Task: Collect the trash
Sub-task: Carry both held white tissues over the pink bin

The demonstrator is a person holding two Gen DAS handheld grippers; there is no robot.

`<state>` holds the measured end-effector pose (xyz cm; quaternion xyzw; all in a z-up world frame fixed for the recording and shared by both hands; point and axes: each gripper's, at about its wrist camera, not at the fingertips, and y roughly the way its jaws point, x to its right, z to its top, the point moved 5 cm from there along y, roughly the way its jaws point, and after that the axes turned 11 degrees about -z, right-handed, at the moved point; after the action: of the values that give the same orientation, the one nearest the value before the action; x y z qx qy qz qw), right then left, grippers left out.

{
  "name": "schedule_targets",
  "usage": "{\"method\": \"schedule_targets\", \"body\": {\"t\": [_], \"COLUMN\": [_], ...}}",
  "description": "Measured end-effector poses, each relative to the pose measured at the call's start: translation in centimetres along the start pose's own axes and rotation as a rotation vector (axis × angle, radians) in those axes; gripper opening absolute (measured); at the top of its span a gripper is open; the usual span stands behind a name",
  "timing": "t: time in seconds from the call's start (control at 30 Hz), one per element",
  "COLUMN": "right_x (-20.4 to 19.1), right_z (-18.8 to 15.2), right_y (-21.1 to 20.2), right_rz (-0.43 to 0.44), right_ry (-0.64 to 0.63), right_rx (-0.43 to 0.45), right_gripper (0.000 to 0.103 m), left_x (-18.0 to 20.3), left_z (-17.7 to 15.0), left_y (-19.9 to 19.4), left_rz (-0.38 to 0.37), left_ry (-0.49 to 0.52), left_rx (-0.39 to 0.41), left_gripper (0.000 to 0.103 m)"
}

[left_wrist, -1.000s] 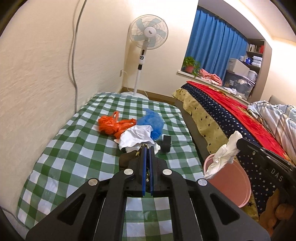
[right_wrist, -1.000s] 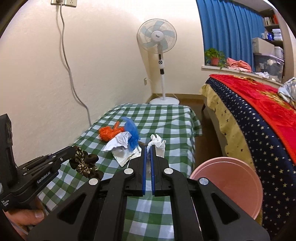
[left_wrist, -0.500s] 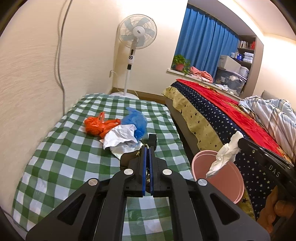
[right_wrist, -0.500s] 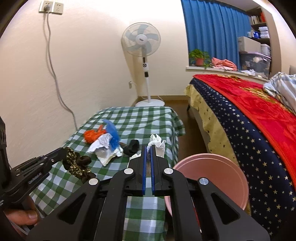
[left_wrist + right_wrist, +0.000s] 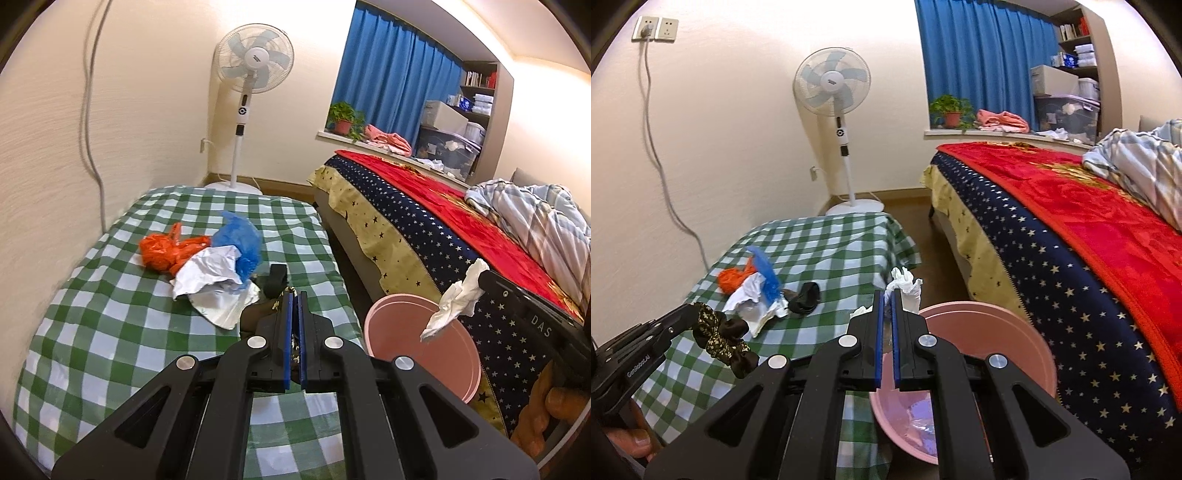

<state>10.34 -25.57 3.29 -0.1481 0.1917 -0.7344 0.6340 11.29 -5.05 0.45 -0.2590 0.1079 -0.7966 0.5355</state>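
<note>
While the right gripper [image 5: 885, 295] pinched a crumpled white tissue [image 5: 905, 286] at frame centre, it hung over the smooth pink bin [image 5: 990, 332], probably for dropping. At lower left, the left gripper [image 5: 696, 314] was clamped on a ruffled dark scrunchie [image 5: 724, 339]. Crinkly orange bag [image 5: 166, 251], blue bag [image 5: 240, 240] and white paper [image 5: 214, 273] lay on the checked cloth [image 5: 110, 314].

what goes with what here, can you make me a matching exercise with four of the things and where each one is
Things:
1. white tissue
2. dark scrunchie
3. orange bag
4. pink bin

Places:
A. lying on the checked cloth
B. on the floor between the checked cloth and the bed
C. held in the left tongs
D. held in the right tongs

Pairs: 1-D, 2-C, 3-A, 4-B
</note>
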Motion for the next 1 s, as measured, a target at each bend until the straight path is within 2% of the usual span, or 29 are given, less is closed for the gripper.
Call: {"method": "schedule_targets", "body": {"t": [1.0], "right_x": [4.6], "right_z": [0.4], "right_y": [1.7], "right_rz": [-0.143], "right_ry": [0.059], "right_rx": [-0.010], "right_gripper": [0.004], "left_x": [4.8], "left_z": [-0.3], "left_y": [4.8], "left_rz": [-0.105], "left_ry": [0.039], "left_rx": [-0.047], "left_gripper": [0.003]}}
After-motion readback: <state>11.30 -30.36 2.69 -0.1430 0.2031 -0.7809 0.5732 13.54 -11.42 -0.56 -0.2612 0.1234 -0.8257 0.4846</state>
